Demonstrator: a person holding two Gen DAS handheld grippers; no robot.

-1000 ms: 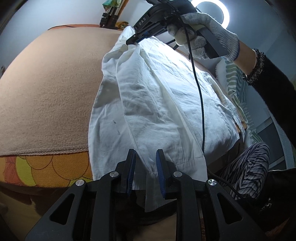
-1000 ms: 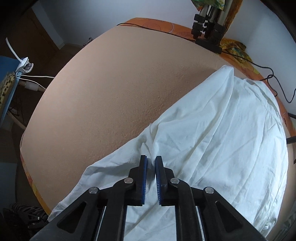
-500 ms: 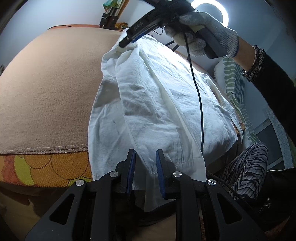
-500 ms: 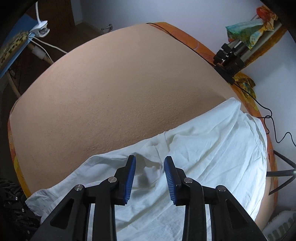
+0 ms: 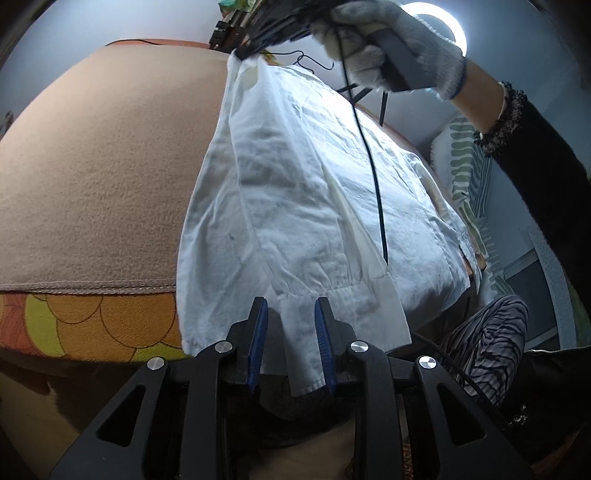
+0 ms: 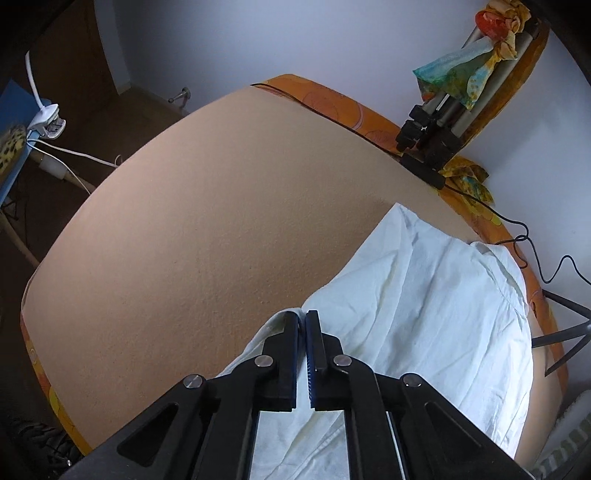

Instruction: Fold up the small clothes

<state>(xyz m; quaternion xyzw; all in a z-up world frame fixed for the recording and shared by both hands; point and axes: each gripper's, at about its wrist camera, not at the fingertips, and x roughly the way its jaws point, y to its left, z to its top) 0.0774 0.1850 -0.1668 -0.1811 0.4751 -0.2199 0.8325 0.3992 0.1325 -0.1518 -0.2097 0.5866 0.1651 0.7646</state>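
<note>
A white shirt (image 5: 303, 192) lies on the tan blanket (image 5: 99, 177) near the bed's front edge, its sleeve folded lengthwise over the body. My left gripper (image 5: 290, 347) is open, its blue pads either side of the sleeve cuff (image 5: 332, 314) that hangs over the edge. My right gripper (image 6: 305, 354) is shut on a fold of the shirt (image 6: 417, 317) at its far end and lifts it off the blanket. In the left wrist view the right gripper (image 5: 245, 51) shows at the top, pinching the shirt's far tip.
The tan blanket (image 6: 221, 229) covers an orange flowered bedcover (image 5: 92, 325). A black tripod (image 6: 428, 136) with a colourful scarf stands at the far edge, with black cables beside it. A white clamp lamp (image 6: 48, 122) is at far left. A ring light (image 5: 439, 18) glows above.
My right gripper opened, moved to the shirt's far end, then shut on a fold and lifted it. My left gripper stayed open around the cuff.
</note>
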